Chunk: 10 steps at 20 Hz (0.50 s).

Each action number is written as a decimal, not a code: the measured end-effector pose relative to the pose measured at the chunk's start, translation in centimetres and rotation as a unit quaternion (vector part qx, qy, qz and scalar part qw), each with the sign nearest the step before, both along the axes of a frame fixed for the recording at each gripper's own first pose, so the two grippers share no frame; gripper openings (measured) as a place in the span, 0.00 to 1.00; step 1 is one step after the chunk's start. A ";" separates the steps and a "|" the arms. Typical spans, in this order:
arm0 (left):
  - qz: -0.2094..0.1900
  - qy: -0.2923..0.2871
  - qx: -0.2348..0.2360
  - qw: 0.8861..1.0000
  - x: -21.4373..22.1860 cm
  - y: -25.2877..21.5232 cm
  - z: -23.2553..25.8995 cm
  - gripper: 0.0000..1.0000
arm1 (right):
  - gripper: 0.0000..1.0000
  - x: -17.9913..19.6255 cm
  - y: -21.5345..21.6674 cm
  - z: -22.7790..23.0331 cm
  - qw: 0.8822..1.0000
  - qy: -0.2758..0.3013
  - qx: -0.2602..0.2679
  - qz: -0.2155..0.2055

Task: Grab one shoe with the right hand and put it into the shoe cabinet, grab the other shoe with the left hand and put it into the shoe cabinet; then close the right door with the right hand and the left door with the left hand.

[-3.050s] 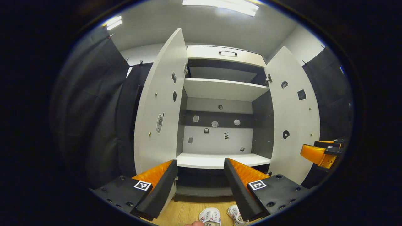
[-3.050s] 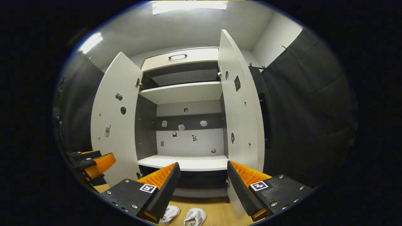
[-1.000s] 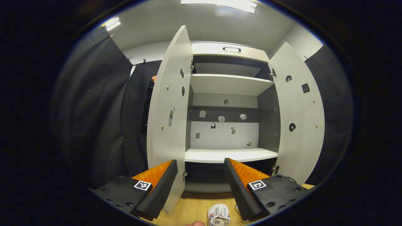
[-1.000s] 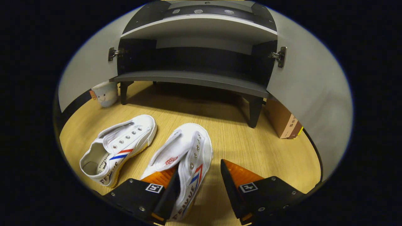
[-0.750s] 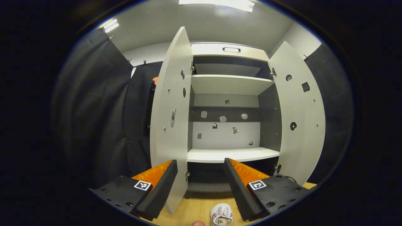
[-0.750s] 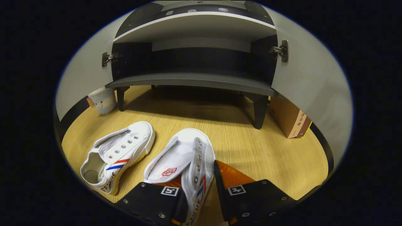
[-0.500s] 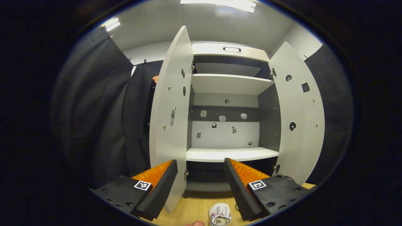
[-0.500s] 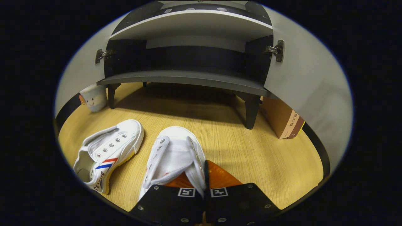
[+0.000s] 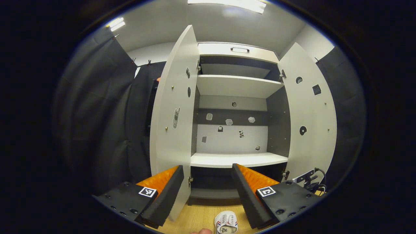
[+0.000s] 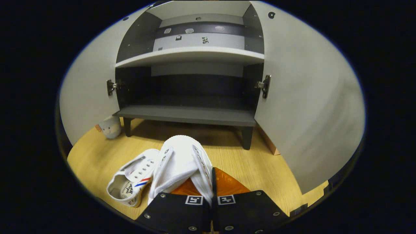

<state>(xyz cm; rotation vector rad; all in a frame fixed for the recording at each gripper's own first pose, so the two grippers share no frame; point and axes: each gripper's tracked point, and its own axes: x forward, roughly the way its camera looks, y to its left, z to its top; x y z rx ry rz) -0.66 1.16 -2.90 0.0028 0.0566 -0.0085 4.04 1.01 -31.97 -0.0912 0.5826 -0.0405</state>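
A white canvas lace-less shoe (image 10: 182, 162) is pinched by its side wall at the collar between the pressed-together fingers of the right gripper (image 10: 212, 182), and it appears to be raised off the pale wooden floor (image 10: 256, 165), toe pointed toward the tall white two-door shoe cabinet (image 10: 191, 53). The second white canvas shoe with red and blue stripes (image 10: 131, 187) lies on the floor just to the left of the held one, possibly touching it; its toe can also be seen at the near edge of the left gripper view (image 9: 226, 222). The left gripper (image 9: 207, 182) is held with its fingers spread wide and empty, aimed at the open cabinet. Both white doors stand open, the right door (image 10: 302, 107) close beside the carrying path. Because only a thin fold of soft canvas is gripped, the shoe could be expected to swing or slip out if it is moved fast. Its hanging toe might be caught on the front edge of the dark bottom shelf (image 10: 188, 115) if it is not lifted high enough, and the right door might be knocked if the path drifts right. A small white plush toy (image 10: 110, 127) by the far left cabinet leg is well apart and should not be disturbed.
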 end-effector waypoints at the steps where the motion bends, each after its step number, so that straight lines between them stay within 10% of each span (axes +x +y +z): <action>1: -0.003 -0.001 -0.001 1.000 0.1 -0.2 0.0 0.99 | 0.02 -0.1 0.2 2.2 1.000 -0.018 -0.002 -0.002; 10: -0.020 -0.008 -0.007 1.000 0.0 -1.1 0.2 0.96 | 0.01 1.8 1.6 20.2 0.992 -0.124 0.008 -0.003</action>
